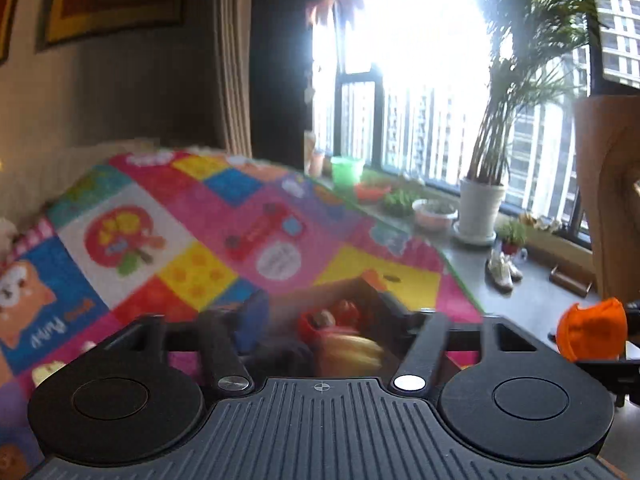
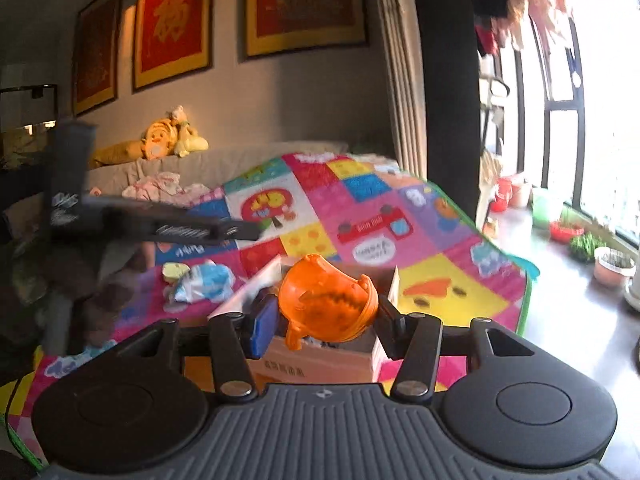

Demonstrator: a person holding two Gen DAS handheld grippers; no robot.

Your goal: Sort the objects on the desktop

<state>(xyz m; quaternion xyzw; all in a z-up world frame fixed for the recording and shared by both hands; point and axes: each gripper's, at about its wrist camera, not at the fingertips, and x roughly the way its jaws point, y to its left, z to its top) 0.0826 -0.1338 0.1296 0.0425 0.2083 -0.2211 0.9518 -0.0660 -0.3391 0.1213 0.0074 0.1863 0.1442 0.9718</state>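
Orange toy [image 2: 326, 300], one, sits clamped in the right gripper [image 2: 324, 320] at frame centre, above one open box [image 2: 316, 360]. Only the right view shows three framed pictures [image 2: 172, 20] and a plush [image 2: 160, 140] at upper left. The left view, blurred, shows the left gripper [image 1: 316, 328] apart with nothing between, toy at right edge, and potted plants [image 1: 480, 208] by the window. A patchwork mat [image 2: 440, 240] covers the floor.

One orange toy [image 2: 328, 304], one cardboard box [image 2: 316, 360], one patchwork play mat [image 2: 360, 200]. On the wall, three framed pictures [image 2: 172, 28]. One yellow plush [image 2: 160, 140] on the sofa. One tall potted palm [image 1: 480, 204] by the window.
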